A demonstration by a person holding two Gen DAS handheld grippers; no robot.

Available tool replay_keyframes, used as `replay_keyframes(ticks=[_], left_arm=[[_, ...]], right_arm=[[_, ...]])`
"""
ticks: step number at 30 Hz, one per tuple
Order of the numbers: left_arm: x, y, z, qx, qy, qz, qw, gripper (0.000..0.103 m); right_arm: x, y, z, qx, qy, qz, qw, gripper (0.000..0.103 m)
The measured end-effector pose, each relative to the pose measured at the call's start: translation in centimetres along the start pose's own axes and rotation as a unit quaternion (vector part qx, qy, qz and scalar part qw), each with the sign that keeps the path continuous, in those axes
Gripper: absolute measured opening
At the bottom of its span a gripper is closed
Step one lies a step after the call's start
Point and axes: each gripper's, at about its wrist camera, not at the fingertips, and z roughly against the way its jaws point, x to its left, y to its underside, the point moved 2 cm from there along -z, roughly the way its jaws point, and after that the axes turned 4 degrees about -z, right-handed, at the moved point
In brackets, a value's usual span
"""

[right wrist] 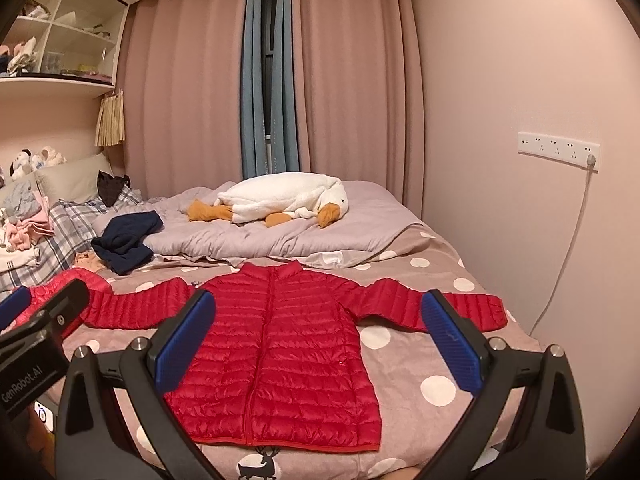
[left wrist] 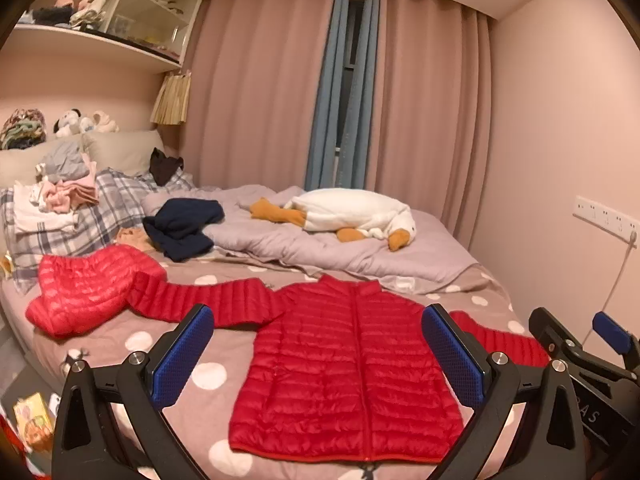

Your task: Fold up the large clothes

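In the left wrist view, the left gripper [left wrist: 316, 344] is hovering with fingers spread wide, holding nothing, over the red jacket [left wrist: 344, 376] lying flat, zipped, on the bed [left wrist: 208, 376]. One sleeve is reaching toward 10 o'clock, where a second red jacket [left wrist: 88, 288] is lying.

In the right wrist view, the right gripper [right wrist: 318, 334] is likewise gaping wide and empty, the other sleeve [right wrist: 432, 304] stretching toward 2 o'clock. Each gripper should probably be pinching a cuff, folding inward without dragging the body.
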Motion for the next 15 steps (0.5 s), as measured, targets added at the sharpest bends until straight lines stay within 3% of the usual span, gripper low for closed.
replay_keyframes(ticks=[15], left_arm=[[-0.38, -0.2, 0.09, 0.001, 0.003, -0.002, 1.0, 0.103]], right_arm=[[-0.64, 0.12, 0.25, -0.003, 0.002, -0.014, 1.0, 0.103]])
